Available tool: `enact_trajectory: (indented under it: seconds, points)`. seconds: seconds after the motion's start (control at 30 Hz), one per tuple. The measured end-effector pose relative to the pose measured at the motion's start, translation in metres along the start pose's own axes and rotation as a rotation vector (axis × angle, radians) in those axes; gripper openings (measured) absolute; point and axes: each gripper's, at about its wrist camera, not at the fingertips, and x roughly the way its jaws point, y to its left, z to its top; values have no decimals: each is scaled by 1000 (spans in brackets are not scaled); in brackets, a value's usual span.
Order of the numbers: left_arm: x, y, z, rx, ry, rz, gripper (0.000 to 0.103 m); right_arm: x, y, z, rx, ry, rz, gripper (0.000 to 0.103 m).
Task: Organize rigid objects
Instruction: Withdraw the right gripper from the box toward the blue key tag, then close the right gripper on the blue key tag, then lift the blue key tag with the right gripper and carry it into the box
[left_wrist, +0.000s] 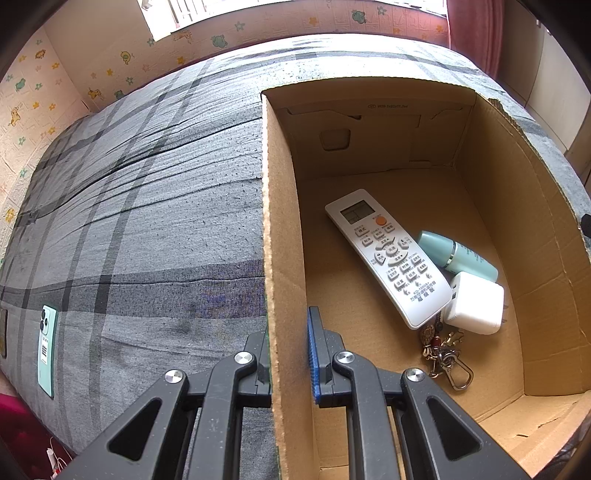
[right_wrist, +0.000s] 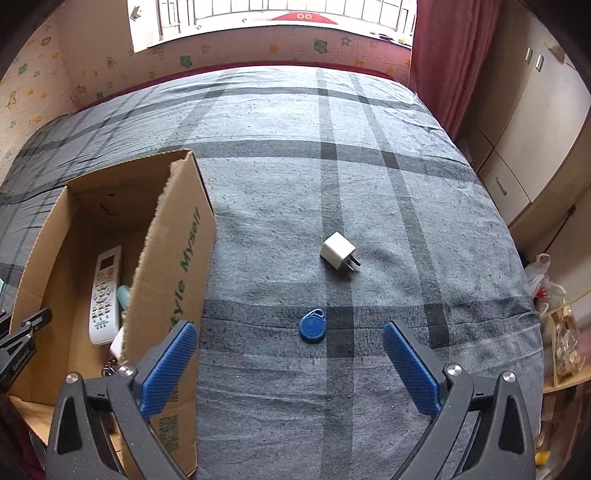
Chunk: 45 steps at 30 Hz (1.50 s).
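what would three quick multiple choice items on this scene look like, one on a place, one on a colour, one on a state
1. Where does the white remote lie?
A. inside the cardboard box
B. on the plaid cover
C. on the floor

2. What colour is the key fob on the cover?
A. red
B. blue
C. yellow

3. How do the right tongs stand?
A. closed on the fob
B. closed on the small white charger
C. wide open, holding nothing

Answers:
1. A, the remote rests on the box floor beside a teal bottle and a white adapter.
2. B, the fob is plainly blue against the grey plaid cover.
3. C, both blue pads stand far apart, with the fob lying untouched beyond them.
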Motion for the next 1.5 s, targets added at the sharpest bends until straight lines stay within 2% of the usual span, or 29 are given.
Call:
enact_trajectory:
  seconds: [0.4, 0.43, 0.5, 0.63, 0.83, 0.93, 0.97, 1.0, 1.07, 1.5]
  points:
    - [1, -1, -2, 5, -2, 7, 14, 63, -28, -16, 71, 87, -6, 100]
    - [2, -2, -2, 6, -1, 7, 14, 68, -29, -17, 75, 97, -8, 98]
    - [1, -3, -2, 8, -1, 8, 14, 75, -32, -17, 86, 106, -10, 87]
    - [2, -3, -1, 7, 1, 7, 14, 85, -35, -16, 94, 110, -2, 84]
    - [2, -3, -1, 7, 1, 8, 14, 100, -35, -16, 92, 133, -3, 71]
    - [2, -2, -1, 6, 1, 7, 14, 102, -35, -17, 84, 133, 0, 62]
    - [2, -3, -1, 6, 1, 8, 14, 102, -34, -17, 80, 135, 4, 56]
    - [2, -2, -1, 6, 1, 8, 14, 102, -34, -17, 76, 137, 10, 41]
    - [1, -2, -1, 5, 0, 8, 14, 102, -34, -16, 76, 133, 7, 28]
    - [0, -3, -1, 4, -2, 8, 14, 78, -31, -15, 63, 100, 27, 28]
